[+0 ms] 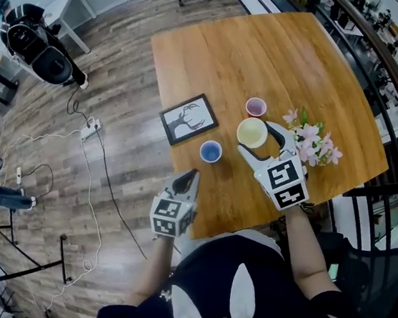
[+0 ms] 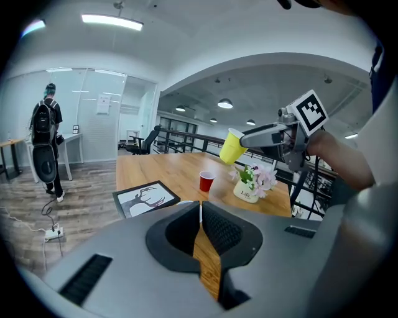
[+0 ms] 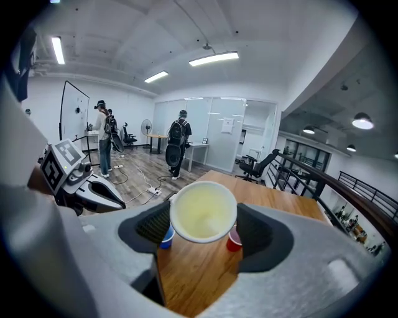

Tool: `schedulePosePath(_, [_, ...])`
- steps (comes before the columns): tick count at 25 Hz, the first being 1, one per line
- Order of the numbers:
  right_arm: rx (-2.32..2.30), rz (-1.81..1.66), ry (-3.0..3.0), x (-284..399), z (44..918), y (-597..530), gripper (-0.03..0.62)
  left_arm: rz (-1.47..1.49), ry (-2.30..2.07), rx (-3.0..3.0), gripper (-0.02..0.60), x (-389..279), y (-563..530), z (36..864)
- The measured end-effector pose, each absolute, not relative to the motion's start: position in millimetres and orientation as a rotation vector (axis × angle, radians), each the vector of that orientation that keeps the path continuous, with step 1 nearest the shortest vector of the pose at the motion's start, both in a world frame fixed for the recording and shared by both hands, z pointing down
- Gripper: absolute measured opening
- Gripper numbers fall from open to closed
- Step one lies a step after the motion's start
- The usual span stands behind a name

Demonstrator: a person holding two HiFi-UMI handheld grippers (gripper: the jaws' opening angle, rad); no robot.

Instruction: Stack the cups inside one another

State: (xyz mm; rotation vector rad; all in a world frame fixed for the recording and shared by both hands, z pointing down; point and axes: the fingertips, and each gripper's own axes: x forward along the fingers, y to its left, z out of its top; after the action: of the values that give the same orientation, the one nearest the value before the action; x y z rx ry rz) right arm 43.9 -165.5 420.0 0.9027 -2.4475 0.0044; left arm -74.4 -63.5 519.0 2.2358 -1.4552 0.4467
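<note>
Right gripper view has the right claw (image 3: 203, 218) clamped on the yellow cup (image 3: 203, 211) at mid-frame, mouth toward the lens, base aimed forward-down, the closed, empty left claw (image 1: 190, 176) off left, and beyond on the table (image 3: 198, 276) the blue cup (image 3: 165, 238) under its left rim, the red cup (image 3: 234, 241) under its right.
</note>
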Motion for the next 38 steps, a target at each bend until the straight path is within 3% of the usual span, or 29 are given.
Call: schedulePosePath(38, [1.056, 0.131, -2.354, 69, 492, -313, 0.328, 0.464, -1.406, 2.160, 0.028, -74, -139, 547])
